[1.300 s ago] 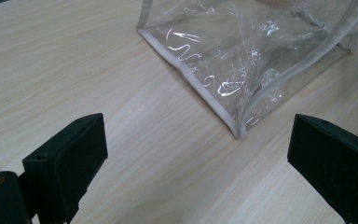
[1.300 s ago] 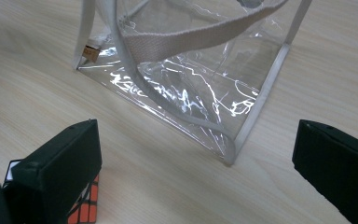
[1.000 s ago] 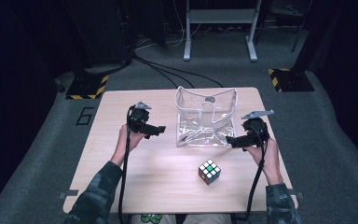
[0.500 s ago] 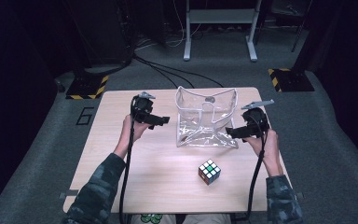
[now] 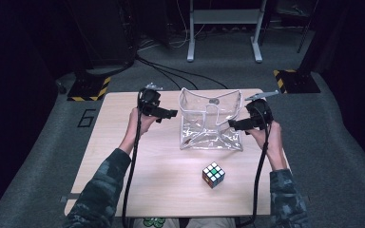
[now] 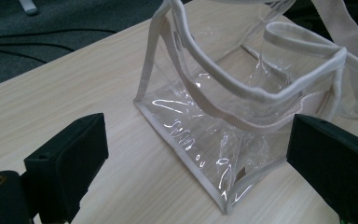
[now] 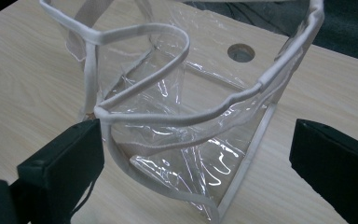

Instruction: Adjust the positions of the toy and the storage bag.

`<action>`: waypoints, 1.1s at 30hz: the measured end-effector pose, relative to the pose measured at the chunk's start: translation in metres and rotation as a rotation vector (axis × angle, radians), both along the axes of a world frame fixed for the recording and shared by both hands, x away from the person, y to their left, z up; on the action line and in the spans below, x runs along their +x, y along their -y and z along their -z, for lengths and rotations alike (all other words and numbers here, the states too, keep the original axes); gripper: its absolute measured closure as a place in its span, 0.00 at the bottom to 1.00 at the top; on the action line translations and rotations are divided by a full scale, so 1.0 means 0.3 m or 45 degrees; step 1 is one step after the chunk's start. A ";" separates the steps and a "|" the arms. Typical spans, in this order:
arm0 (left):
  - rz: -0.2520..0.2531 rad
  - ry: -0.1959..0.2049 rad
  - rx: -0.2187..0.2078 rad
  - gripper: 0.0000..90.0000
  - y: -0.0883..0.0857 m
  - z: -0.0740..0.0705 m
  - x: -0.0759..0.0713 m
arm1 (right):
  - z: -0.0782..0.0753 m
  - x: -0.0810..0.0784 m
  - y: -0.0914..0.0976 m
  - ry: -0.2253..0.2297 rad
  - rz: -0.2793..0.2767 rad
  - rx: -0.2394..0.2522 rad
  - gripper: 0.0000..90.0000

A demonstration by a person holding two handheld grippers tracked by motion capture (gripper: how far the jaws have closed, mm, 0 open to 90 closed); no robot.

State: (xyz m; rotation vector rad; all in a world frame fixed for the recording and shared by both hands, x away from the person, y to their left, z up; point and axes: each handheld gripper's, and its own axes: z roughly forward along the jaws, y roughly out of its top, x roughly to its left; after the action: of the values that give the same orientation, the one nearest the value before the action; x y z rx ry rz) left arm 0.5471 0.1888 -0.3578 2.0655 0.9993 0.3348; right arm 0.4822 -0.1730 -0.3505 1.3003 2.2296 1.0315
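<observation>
Upright near the table's (image 5: 123, 142) far edge, about midway along it, stands the clear bag (image 5: 210, 121) with white trim, its mouth open upward. Just beside its left wall hovers the left gripper (image 5: 171, 114), jaws spread wide and holding nothing. At its right wall the right gripper (image 5: 231, 124) is likewise spread wide and empty. Nearer the front edge lies a puzzle cube (image 5: 213, 174), well apart from the bag.
</observation>
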 end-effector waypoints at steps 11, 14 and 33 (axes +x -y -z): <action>-0.017 -0.023 -0.044 0.06 0.056 -0.030 0.067 | 0.000 0.059 -0.005 -0.022 0.014 0.006 0.04; -0.032 -0.037 -0.049 0.07 0.079 -0.024 0.089 | 0.009 0.075 -0.009 -0.037 0.019 0.007 0.04; -0.074 -0.171 -0.027 0.28 0.164 0.093 0.140 | 0.085 0.144 -0.015 -0.098 0.071 0.091 0.21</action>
State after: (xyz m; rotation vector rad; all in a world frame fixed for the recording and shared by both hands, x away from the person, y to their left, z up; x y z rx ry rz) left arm 0.5892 0.1396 -0.3857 2.0650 1.1398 0.2162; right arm 0.5255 -0.1685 -0.3760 1.4471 2.2167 1.0669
